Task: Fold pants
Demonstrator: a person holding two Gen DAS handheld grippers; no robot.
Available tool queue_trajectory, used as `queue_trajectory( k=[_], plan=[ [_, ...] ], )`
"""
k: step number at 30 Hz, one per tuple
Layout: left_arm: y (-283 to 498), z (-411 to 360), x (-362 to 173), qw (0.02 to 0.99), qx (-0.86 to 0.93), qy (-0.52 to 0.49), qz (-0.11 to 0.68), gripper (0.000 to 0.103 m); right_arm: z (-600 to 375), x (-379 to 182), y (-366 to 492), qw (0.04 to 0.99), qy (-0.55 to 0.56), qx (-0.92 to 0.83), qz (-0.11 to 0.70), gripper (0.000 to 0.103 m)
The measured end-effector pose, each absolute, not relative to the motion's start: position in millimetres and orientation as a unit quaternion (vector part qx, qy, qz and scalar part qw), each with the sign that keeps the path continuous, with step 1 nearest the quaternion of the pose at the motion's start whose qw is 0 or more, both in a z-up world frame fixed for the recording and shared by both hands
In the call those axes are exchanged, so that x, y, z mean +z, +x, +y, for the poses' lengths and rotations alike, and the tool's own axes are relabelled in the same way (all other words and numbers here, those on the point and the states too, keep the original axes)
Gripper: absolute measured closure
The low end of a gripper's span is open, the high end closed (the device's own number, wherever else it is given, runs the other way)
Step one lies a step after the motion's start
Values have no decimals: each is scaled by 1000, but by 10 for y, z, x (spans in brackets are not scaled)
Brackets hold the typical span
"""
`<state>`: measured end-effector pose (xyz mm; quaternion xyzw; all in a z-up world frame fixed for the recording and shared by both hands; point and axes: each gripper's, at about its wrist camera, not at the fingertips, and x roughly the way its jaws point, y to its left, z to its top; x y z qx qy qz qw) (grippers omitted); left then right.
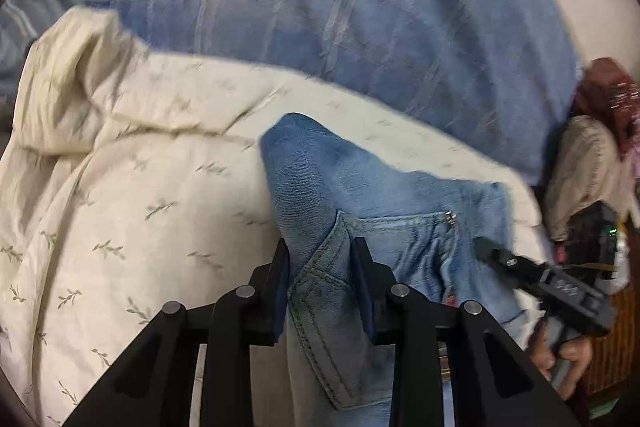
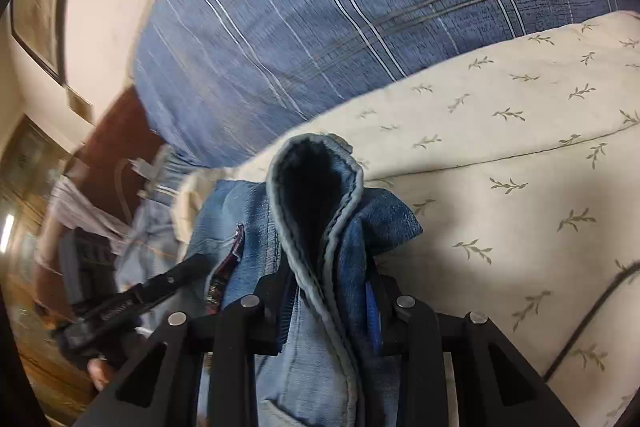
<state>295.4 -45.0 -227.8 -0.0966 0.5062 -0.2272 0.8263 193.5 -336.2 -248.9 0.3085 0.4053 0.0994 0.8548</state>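
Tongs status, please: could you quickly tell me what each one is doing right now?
Left tongs: closed on the jeans.
Right tongs: closed on the jeans' folded hem.

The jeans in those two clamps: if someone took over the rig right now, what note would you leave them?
Left gripper: shut on the jeans near a back pocket.
Right gripper: shut on a bunched hem or waistband edge of them.
The jeans hang lifted between both, over the cream leaf-print quilt, blue plaid pillow behind.
Done: both grips taken.
Left: no finished fold shows; lay flat and fold.
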Motion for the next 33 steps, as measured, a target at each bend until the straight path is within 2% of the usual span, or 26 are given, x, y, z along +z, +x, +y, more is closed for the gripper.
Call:
queue_trajectory(
  k=[1,3,4,5,6,8,11,18,20,21,23,24,25,29,31,33],
  plan=[
    [2968,-465,-2340,826,-217,-89,512,64,-3362,-2545,1963,855,304,93,410,72],
    [2963,-491,-2375,832,-205,-72,511,53,-3368,-2600,1977,855,296,85,417,64],
    [2950,-516,-2356,839,-192,-54,507,43,-3369,-2604,1971,855,294,80,421,57],
    [2945,-535,-2323,845,-180,-39,503,37,-3361,-2590,1960,855,292,78,421,49],
    [2922,-542,-2276,850,-168,-26,498,30,-3355,-2569,1943,857,290,77,419,48],
    [2836,-515,-2167,858,-163,-20,486,30,-3303,-2486,1897,863,273,74,419,46],
    [2639,-371,-2031,869,-165,-13,467,18,-3255,-2369,1734,867,249,75,424,39],
    [2518,-268,-2268,833,-190,-54,516,17,-3422,-2464,1537,840,282,96,454,37],
    [2494,-306,-2350,827,-192,-53,526,19,-3424,-2522,1523,829,292,108,465,37],
    [2485,-307,-2377,826,-192,-56,527,23,-3415,-2542,1511,826,296,113,466,37],
    [2493,-290,-2409,816,-217,-80,530,40,-3358,-2563,1489,825,288,121,472,35],
    [2499,-289,-2413,809,-231,-96,532,56,-3330,-2564,1480,825,282,125,473,35],
    [2510,-299,-2408,807,-237,-105,531,59,-3310,-2566,1466,824,284,132,472,37],
    [2450,-375,-2289,820,-245,-88,510,73,-3281,-2546,1445,820,306,149,461,61],
    [2432,-364,-2179,828,-254,-92,492,79,-3235,-2465,1413,828,296,150,452,64],
    [2436,-373,-2091,832,-260,-96,480,79,-3206,-2384,1377,835,295,154,438,66]
  ],
)
